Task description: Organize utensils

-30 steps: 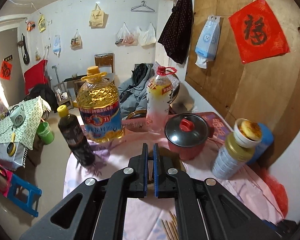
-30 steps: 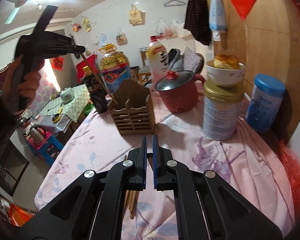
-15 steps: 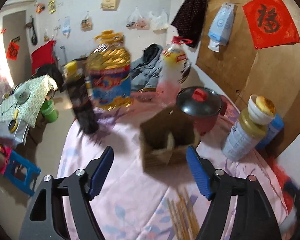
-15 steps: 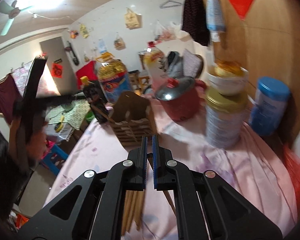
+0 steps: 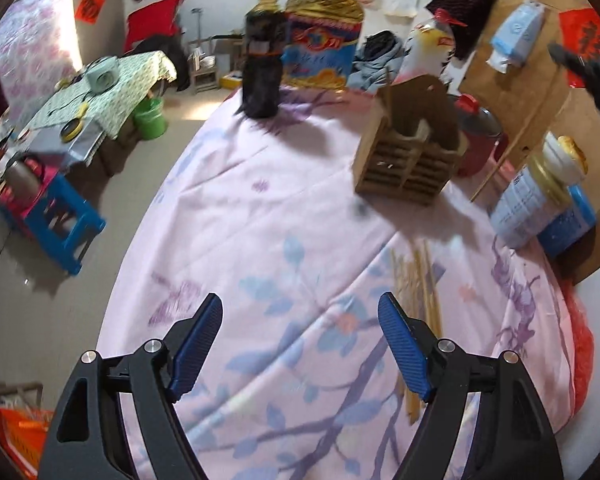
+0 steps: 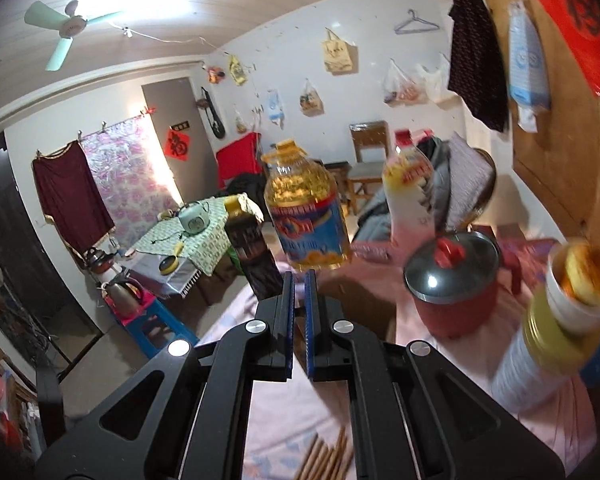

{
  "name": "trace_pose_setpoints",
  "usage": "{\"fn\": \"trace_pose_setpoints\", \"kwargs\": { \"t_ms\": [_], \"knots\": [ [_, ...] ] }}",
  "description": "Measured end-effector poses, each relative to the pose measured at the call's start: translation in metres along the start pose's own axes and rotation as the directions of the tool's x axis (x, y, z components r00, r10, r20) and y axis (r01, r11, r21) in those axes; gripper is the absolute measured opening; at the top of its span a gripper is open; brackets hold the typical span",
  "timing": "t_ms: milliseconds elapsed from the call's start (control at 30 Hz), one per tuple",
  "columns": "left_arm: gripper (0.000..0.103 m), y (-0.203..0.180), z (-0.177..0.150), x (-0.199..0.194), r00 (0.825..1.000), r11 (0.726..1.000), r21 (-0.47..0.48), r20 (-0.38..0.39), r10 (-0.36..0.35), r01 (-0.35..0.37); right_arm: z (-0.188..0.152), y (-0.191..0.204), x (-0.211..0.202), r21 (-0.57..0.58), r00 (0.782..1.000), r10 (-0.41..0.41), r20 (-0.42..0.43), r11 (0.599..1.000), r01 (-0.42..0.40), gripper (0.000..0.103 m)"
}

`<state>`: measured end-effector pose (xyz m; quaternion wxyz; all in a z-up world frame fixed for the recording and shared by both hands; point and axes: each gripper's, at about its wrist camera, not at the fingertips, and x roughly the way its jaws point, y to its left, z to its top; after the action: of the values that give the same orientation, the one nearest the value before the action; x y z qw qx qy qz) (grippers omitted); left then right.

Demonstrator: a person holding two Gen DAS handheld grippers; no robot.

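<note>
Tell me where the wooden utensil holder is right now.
In the left wrist view the wooden utensil holder stands on the pink tablecloth, upper right, just in front of the red pot and beyond the loose chopsticks.

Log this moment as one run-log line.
left gripper: open, empty, above cloth | right gripper: shut on chopstick | chopsticks: loose on table | holder: upright

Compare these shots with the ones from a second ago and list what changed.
The left gripper let go of its chopstick over the wooden holder, opened and dropped toward the loose chopsticks. The right gripper, shut on a chopstick, rose toward the holder. Bottles, pot and cans stayed put.
</note>
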<state>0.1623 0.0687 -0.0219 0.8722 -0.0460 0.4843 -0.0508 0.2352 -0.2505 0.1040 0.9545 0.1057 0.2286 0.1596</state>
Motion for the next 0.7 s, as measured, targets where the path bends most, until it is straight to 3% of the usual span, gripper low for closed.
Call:
{"fn": "trace_pose_setpoints", "kwargs": {
  "t_ms": [267, 333, 400, 467, 533, 633, 700],
  "knots": [
    [0.079, 0.013, -0.032, -0.003, 0.998, 0.996, -0.085, -0.045, 0.035, -0.038, 0.030, -0.001, 0.040, -0.043, 0.999, -0.011, 0.031, 0.999, 0.013, 0.002],
    [0.079, 0.014, -0.037, -0.005, 0.998, 0.995, -0.092, -0.045, 0.044, -0.048, 0.023, -0.003, 0.043, -0.040, 1.000, 0.002, 0.000, 0.999, -0.002, 0.007],
    [0.079, 0.014, -0.041, -0.006, 0.997, 0.994, -0.094, -0.045, 0.057, -0.061, -0.005, -0.012, 0.053, 0.001, 0.997, 0.022, -0.074, 1.000, -0.022, 0.021],
    [0.079, 0.016, -0.042, -0.004, 0.996, 0.992, -0.102, -0.054, 0.067, -0.072, -0.033, -0.020, 0.063, 0.031, 0.990, 0.018, -0.142, 0.999, -0.013, 0.023],
    [0.079, 0.018, -0.042, -0.001, 0.996, 0.991, -0.111, -0.063, 0.065, -0.072, -0.074, -0.036, 0.076, 0.092, 0.968, 0.022, -0.250, 0.996, 0.001, 0.023],
    [0.079, 0.018, -0.040, -0.002, 0.996, 0.992, -0.099, -0.057, 0.070, -0.075, -0.117, -0.061, 0.081, 0.188, 0.944, 0.016, -0.330, 0.981, 0.049, 0.024],
    [0.079, 0.016, -0.038, -0.001, 0.996, 0.994, -0.079, -0.055, 0.065, -0.069, -0.142, -0.081, 0.088, 0.267, 0.915, 0.037, -0.401, 0.961, 0.078, 0.027]
  ]
}}
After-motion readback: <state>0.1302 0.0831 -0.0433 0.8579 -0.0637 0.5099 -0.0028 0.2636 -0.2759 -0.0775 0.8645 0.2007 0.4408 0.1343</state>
